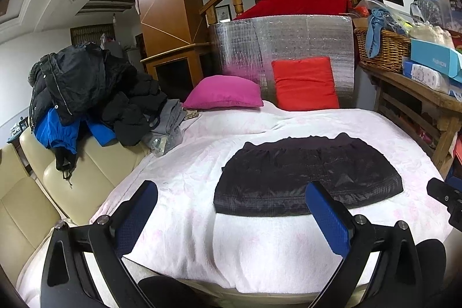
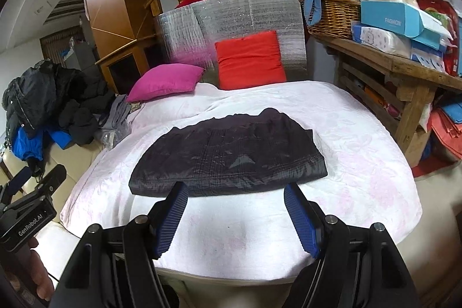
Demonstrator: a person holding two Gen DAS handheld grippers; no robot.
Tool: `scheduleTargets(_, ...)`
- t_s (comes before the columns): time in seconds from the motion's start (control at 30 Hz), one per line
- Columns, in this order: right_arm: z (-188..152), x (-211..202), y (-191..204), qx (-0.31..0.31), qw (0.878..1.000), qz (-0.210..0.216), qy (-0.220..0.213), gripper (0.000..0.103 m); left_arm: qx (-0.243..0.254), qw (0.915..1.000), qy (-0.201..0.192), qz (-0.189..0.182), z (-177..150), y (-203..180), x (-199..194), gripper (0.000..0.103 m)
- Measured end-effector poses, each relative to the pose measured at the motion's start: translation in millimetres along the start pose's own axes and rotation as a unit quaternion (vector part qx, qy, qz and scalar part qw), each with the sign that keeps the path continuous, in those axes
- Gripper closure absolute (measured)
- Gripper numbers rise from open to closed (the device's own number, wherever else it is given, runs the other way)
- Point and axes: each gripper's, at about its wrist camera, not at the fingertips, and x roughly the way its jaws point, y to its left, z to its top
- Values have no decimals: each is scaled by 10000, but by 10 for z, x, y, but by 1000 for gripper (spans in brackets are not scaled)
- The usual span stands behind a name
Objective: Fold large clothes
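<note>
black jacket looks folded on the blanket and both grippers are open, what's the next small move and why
Probably reach the left gripper toward the pile of clothes on the sofa for the next piece. The black jacket already lies as a compact folded rectangle on the white blanket, and both the left and the right gripper are open, empty and apart from it, so nothing seems left to fold here.

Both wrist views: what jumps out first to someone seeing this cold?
The black folded garment lying flat mid-bed on the pale pink blanket, just beyond both open tongs, left tongs and right tongs, which hold nothing. Next, the red cushion upright against a silver foil panel at the far end, with the magenta pillow beside it. On the left, a heap of dark jackets sits on the cream sofa.
</note>
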Motion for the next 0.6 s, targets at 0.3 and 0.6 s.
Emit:
scheduleTargets(0.3, 2, -26, 12, 7, 10000, -40, -44, 30, 10, 10000, -25, 15, -1, 6, -30, 1)
scheduleTargets(0.6, 27, -73, 0, 17, 9999, -70, -94, 30, -18, 10000, -79, 15, -4, 30, -88, 1)
